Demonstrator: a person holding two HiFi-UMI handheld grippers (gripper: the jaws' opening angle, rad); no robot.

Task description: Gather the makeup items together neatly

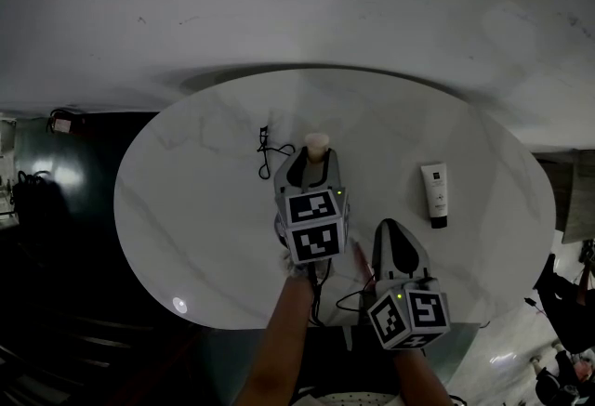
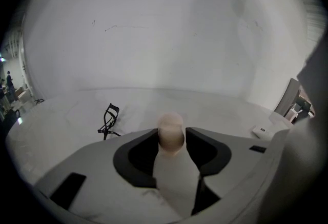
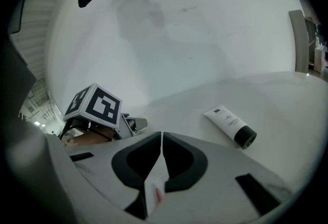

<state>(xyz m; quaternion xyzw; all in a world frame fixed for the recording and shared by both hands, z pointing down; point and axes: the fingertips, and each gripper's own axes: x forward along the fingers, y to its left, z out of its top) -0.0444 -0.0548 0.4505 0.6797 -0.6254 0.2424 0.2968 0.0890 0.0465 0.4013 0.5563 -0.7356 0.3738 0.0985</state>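
Note:
A pale bottle with a beige cap [image 1: 317, 145] [image 2: 170, 128] stands on the white marble table [image 1: 186, 200] near its middle. My left gripper [image 1: 316, 163] [image 2: 171, 141] is round the bottle, and a narrow gap shows beside the cap, so the pads look free of it. A black eyelash curler [image 1: 266, 151] [image 2: 108, 120] lies just left of it. At the right lies a white tube with a black cap [image 1: 435, 194] [image 3: 230, 125]. My right gripper [image 1: 396, 229] [image 3: 162, 140] hovers near the front edge, shut and empty.
The oval table ends close in front of both hands, with dark floor to its left and below. A thin black cable [image 1: 346, 298] runs by the front edge between the arms. A plain white wall [image 2: 164, 23] rises behind the table.

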